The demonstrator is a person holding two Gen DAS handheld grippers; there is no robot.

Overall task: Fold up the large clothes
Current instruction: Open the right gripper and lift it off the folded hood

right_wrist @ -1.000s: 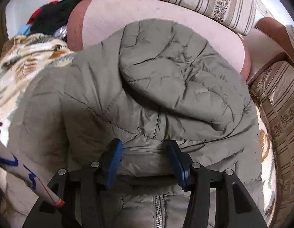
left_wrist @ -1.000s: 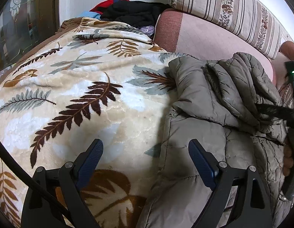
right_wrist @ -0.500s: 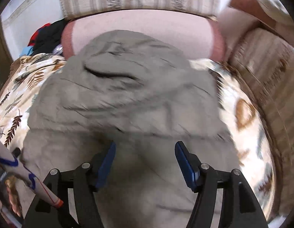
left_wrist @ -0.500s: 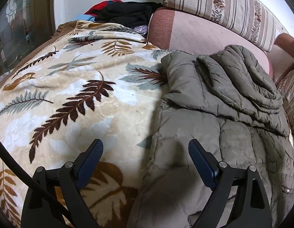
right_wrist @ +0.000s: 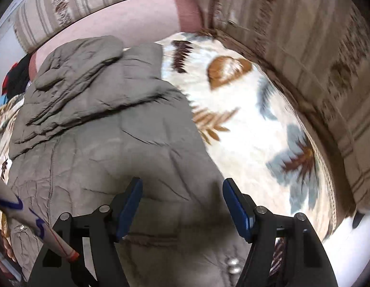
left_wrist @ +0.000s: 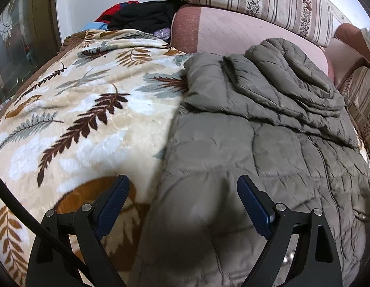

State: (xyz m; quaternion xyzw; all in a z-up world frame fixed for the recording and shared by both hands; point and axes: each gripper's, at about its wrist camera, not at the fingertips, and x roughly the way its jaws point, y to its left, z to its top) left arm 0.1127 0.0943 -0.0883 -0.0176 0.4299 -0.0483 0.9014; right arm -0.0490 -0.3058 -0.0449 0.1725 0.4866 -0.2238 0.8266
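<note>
An olive quilted puffer jacket [left_wrist: 268, 148] lies flat on a leaf-patterned plush blanket [left_wrist: 89, 110], its hood folded down toward the pink bolster [left_wrist: 232, 31] at the far edge. The left gripper [left_wrist: 183, 191] hangs released over the jacket's left edge, one finger above blanket and one above jacket. The right gripper [right_wrist: 182, 196] has just been opening, nothing pinched between its fingers, over the jacket's right edge.

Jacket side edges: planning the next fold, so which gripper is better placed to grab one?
Left, probably: the left gripper straddles the jacket edge beside the blanket; the right gripper hovers inside its edge.
</note>
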